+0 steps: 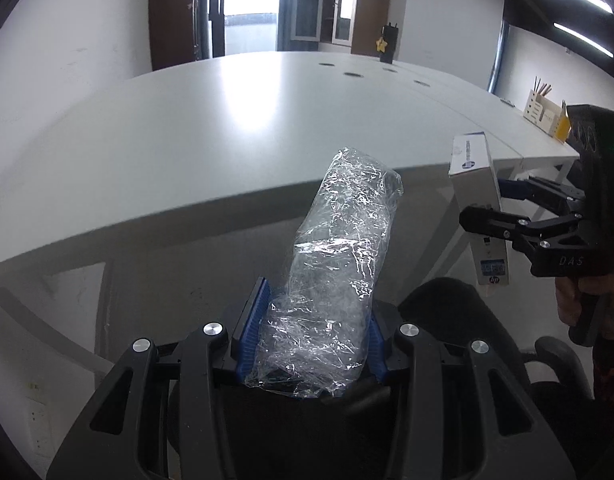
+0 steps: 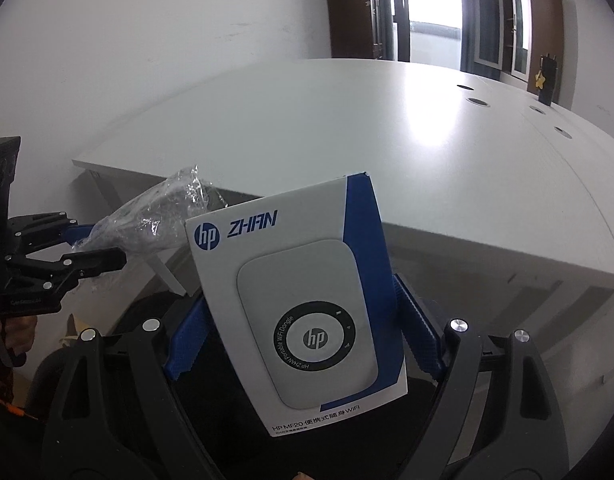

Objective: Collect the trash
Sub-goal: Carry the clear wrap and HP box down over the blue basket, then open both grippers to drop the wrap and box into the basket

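Crumpled clear plastic wrap (image 1: 335, 280) stands up between blue pads, its top leaning toward one o'clock. At three o'clock from it, a white-and-blue HP box (image 2: 303, 304) is held upright, front face slightly tilted.

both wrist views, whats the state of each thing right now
left gripper: shut on the crumpled plastic wrap
crumpled plastic wrap: held, off the table
right gripper: shut on the hp box
hp box: held upright, closed
white table: bare near its edge
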`<state>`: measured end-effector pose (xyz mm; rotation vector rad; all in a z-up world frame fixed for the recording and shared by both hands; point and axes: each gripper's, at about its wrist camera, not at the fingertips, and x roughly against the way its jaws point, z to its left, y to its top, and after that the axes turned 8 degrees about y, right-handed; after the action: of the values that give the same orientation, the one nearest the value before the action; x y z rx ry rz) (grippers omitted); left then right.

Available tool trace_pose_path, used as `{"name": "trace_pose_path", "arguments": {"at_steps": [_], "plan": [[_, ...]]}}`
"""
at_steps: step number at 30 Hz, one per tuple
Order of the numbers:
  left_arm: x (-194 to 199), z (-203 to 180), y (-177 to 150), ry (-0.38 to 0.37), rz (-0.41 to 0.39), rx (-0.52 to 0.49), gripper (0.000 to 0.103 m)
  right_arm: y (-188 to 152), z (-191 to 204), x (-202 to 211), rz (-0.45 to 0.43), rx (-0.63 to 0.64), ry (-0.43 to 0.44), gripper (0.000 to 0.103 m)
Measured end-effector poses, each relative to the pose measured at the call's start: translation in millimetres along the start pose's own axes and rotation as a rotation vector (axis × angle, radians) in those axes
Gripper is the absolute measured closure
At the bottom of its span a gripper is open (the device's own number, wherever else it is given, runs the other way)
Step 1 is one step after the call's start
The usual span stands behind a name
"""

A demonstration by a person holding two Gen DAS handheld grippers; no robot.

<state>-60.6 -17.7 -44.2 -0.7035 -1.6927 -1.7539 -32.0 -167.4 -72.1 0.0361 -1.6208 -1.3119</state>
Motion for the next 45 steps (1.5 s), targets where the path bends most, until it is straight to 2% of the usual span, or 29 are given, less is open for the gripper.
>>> {"name": "trace_pose_path", "arguments": {"at_steps": [4,8,12,25,29,32,40,45], "plan": [[-25,-3,-14,-0.01,0.063,0.008,0.061,-19,-4,-15,0.035,-0.033,-0.003,0.023],[-63,-2,-25,-0.025,0.141,0.041,0.061,-36,-13,-50,0.083,-0.086,0.009,0.023],[-102,8,-41,0.0,0.206,0.094,0.061,-50,-24,-89,0.113,-0.138,0.004,0.023],[-211,21,-48,0.096,0.289,0.206,0.06,-83,-59,-218,0.249,-0.241,-0.027,0.023],[-249,30,-53,0.106,0.32,0.287,0.06,-96,-64,-254,0.277,-0.288,-0.024,0.023],[-276,37,-58,0.096,0.386,0.349,0.06,-102,-66,-280,0.305,-0.293,-0.024,0.023],[-310,41,-59,0.075,0.435,0.414,0.06,-111,-75,-321,0.385,-0.374,-0.01,0.024],[-321,42,-59,0.088,0.457,0.42,0.06,-114,-80,-347,0.417,-0.384,-0.019,0.026]]}}
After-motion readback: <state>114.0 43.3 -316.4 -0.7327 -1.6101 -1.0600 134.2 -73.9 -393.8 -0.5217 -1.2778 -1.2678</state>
